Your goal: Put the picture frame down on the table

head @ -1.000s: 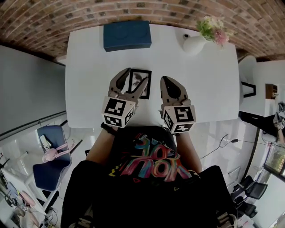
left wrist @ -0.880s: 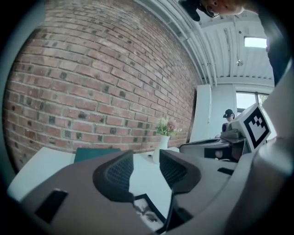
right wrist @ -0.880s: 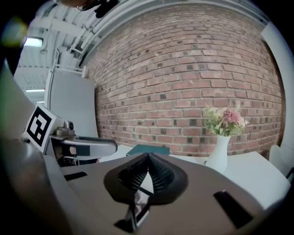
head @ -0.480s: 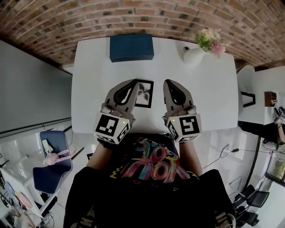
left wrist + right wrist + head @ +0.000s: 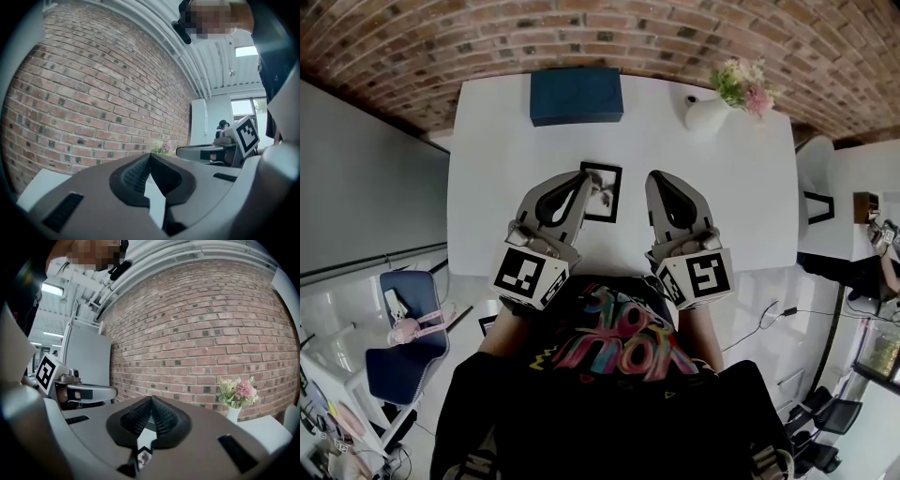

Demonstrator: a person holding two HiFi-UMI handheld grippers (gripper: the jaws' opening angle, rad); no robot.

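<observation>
The picture frame [image 5: 603, 192], black-edged with a dark photo, lies flat on the white table [image 5: 506, 141], between the two gripper tips. My left gripper [image 5: 582, 175] is just left of it, tip at its left edge, jaws shut with nothing in them. My right gripper [image 5: 655, 176] stands a little right of the frame, also shut and empty. In the left gripper view the jaws [image 5: 150, 154] meet at the tip. The right gripper view shows its jaws [image 5: 151, 398] closed, and a bit of the frame [image 5: 143, 457] shows through the gap below.
A dark blue box [image 5: 576, 95] sits at the table's far edge. At the far right corner is a white vase with pink flowers [image 5: 712, 92], also seen as flowers [image 5: 236, 392]. A brick surface lies beyond. A blue chair [image 5: 408, 328] is at the near left.
The left gripper, open around the frame's left side a second ago, has shut and drawn back a little toward the person. The frame stays flat on the table. The right gripper barely moved.
</observation>
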